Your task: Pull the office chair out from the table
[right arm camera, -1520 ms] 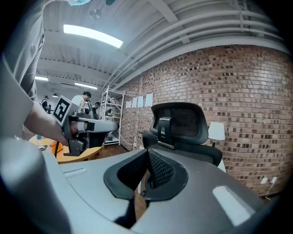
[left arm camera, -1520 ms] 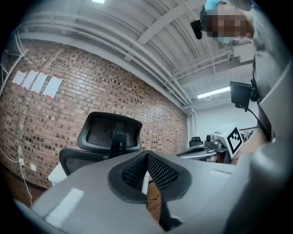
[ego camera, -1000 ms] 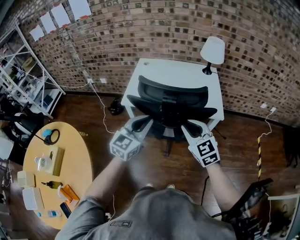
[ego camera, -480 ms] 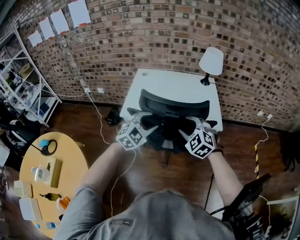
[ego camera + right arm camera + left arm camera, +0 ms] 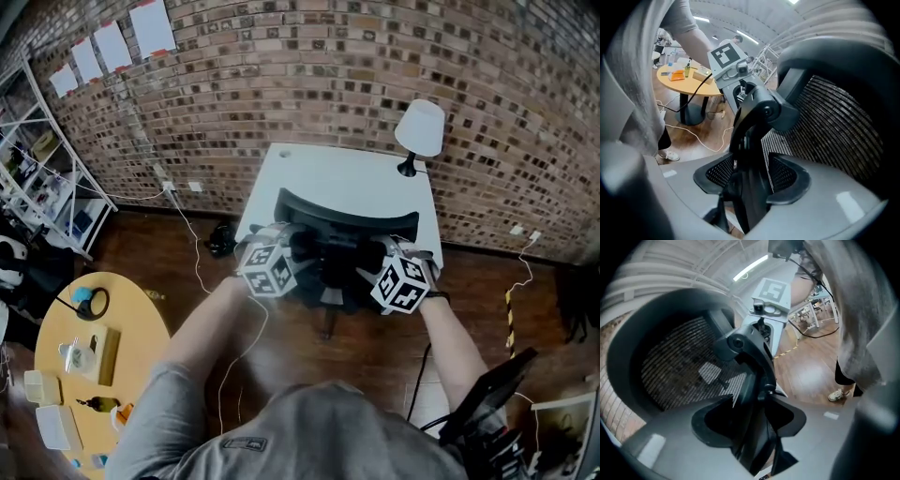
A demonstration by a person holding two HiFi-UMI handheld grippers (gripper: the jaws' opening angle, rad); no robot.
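Slippage is judged the chief hazard here. The office chair [image 5: 342, 220] is seen pushed in at the white surface [image 5: 319, 164] against the brick wall [image 5: 281, 84], with its backrest just beside the near edge and turned toward the person. The left hand-held gripper [image 5: 757, 427] is closed on a dark back strut [image 5: 747, 357] behind the mesh. The right hand-held gripper [image 5: 745, 187] is clamped likewise on a strut [image 5: 757, 117] at its own side. Both struts are smooth, curved and tapered, so the pads could be drawn along or off them if the pull is made sharply or at an angle. If one side is pulled harder than the other, the chair would probably be swivelled rather than rolled straight back. The base and castors are hidden. A white cable [image 5: 197, 246] is noted on the floor just left of the chair, and a castor could be snagged on it. An armrest caught under the top could jolt the surface and rock the lamp [image 5: 419, 131] at its far right corner.
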